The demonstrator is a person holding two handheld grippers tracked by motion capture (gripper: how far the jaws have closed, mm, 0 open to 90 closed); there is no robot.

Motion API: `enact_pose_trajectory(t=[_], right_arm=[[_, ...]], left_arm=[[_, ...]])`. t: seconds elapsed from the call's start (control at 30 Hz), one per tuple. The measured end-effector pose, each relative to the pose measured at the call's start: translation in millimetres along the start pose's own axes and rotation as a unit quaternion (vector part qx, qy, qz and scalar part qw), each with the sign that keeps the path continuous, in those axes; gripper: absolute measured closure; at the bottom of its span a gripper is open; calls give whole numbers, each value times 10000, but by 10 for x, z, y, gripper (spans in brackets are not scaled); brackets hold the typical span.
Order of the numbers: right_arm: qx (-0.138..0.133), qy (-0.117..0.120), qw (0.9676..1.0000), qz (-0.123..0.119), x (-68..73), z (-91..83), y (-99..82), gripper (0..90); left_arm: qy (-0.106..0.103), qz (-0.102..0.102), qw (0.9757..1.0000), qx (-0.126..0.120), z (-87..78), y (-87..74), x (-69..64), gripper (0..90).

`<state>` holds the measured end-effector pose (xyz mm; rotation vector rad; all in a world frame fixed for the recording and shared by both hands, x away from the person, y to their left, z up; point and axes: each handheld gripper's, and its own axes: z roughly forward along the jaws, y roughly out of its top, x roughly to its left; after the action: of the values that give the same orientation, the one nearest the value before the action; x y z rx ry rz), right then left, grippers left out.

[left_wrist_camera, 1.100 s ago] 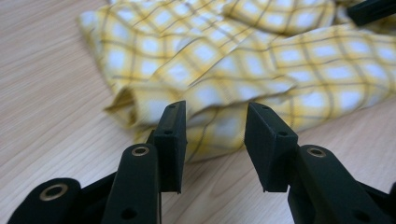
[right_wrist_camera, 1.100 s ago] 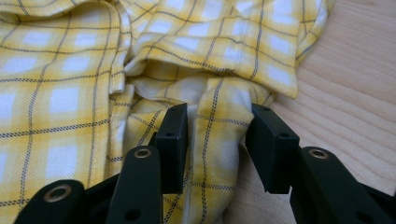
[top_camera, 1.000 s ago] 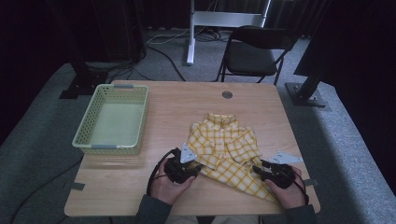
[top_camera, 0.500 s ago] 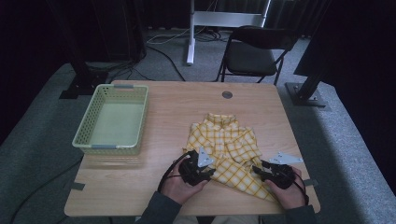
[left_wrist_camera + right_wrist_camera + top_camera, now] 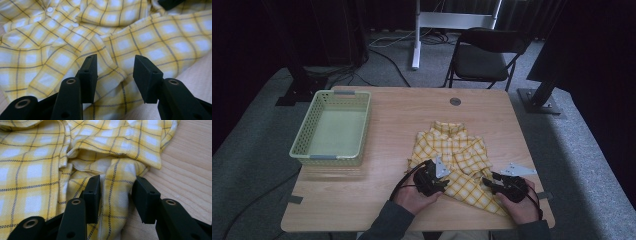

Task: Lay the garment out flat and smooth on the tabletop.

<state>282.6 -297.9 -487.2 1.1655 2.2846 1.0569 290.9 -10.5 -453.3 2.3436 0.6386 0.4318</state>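
Observation:
A yellow plaid shirt [image 5: 457,160] lies crumpled on the wooden table [image 5: 357,200], right of centre, with its collar at the far end. My left gripper [image 5: 443,180] rests at the shirt's near left edge. Its jaws stand open over a wrinkled fold of the shirt [image 5: 62,37], and the left gripper [image 5: 116,72] has cloth between its fingers. My right gripper [image 5: 488,182] sits at the shirt's near right corner. In its own view the right gripper [image 5: 116,192] is open astride a raised ridge of shirt [image 5: 37,150] fabric, beside bare wood.
A pale green mesh basket [image 5: 329,158] stands at the table's left, with nothing visible inside. A round cable port [image 5: 455,101] is set in the far table edge. A black folding chair [image 5: 484,55] stands behind the table. Bare wood lies between basket and shirt.
My left gripper has moved right from the bare wood onto the shirt's near left edge. The right gripper has stayed in place.

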Motion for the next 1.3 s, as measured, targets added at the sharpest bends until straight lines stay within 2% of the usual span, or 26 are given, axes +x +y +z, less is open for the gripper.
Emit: enact_pose_trajectory(t=[0.13, 0.27, 0.47, 0.6, 0.7, 0.9, 1.1, 1.3], right_arm=[[-3, 3, 10000, -4, 0, 0, -1, 583], [-3, 13, 10000, 9, -3, -1, -3, 582], [-11, 27, 10000, 33, -5, -3, -8, 579], [-19, 25, 10000, 42, -6, -4, -11, 578], [-23, 31, 10000, 45, -11, -10, -16, 575], [-11, 27, 10000, 44, -18, -16, -20, 574], [-4, 19, 10000, 42, -15, -12, -13, 572], [12, 27, 10000, 40, -17, -14, -10, 571]], left_arm=[[164, 9, 9998, 106, 48, -24, 23, 562], [207, -19, 9996, 170, 44, -35, 69, 665], [11, -84, 9999, 96, -20, -60, 102, 855], [-144, -132, 9998, -9, -101, -97, 109, 865], [-237, -289, 9992, -156, -207, -180, 139, 865], [-237, -520, 9979, -308, -395, -365, 227, 864], [-225, -744, 9961, -409, -522, -523, 305, 864], [-275, -938, 9941, -475, -600, -674, 324, 863]])
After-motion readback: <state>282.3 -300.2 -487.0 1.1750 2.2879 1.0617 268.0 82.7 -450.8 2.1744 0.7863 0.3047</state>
